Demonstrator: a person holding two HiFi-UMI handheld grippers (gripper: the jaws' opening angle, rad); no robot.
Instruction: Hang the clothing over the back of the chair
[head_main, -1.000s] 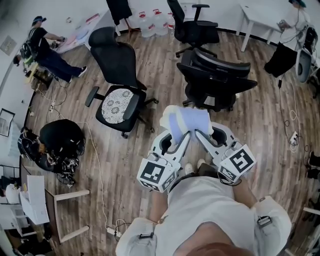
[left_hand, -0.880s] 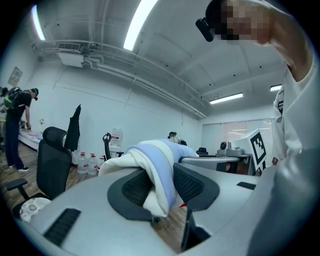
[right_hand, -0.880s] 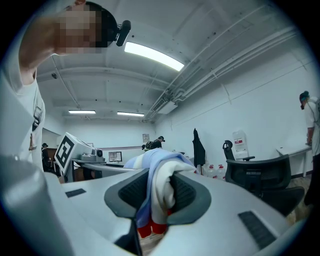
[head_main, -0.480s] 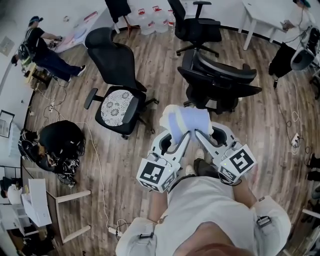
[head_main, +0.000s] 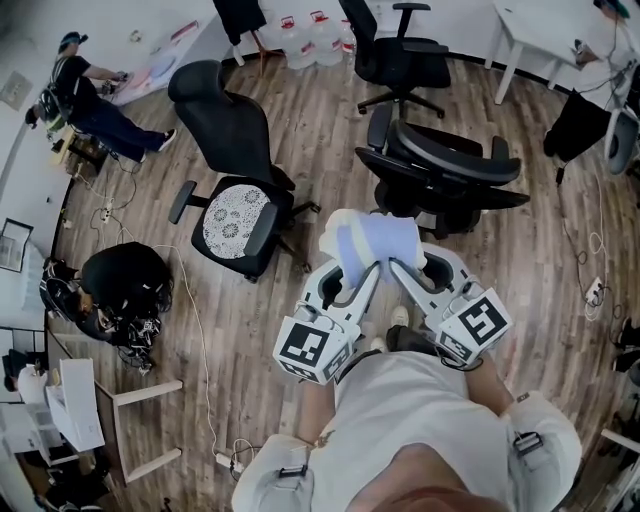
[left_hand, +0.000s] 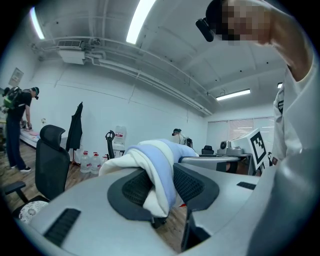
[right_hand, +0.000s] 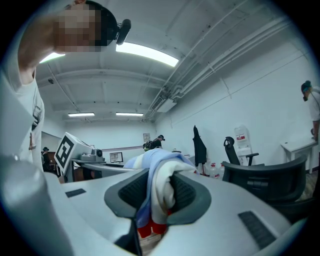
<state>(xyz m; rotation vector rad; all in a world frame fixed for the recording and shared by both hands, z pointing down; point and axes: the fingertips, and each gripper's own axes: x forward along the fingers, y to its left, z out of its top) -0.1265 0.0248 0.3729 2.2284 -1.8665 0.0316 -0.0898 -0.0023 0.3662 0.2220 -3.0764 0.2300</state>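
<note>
A bundled garment (head_main: 372, 243), pale blue and white, is held up between both grippers in front of the person. My left gripper (head_main: 352, 268) is shut on the garment's left side (left_hand: 156, 176), the fabric pinched between its dark pads. Shut on the right side (right_hand: 159, 192) is my right gripper (head_main: 398, 262), where a bit of red cloth shows below the jaws. A black office chair (head_main: 440, 175) with a wide backrest stands just beyond the garment. A second black chair (head_main: 232, 165) with a patterned seat cushion stands to the left.
A third black chair (head_main: 392, 55) and water jugs (head_main: 300, 40) stand by the far wall. A person (head_main: 85, 95) works at the far left. A black bag (head_main: 125, 285) and a cable (head_main: 200, 340) lie on the wood floor at left. A white table (head_main: 545, 35) is at the far right.
In the head view the chairs and floor have slid slightly down and right, so the person has stepped closer to the near chair. The garment stays gripped the same way.
</note>
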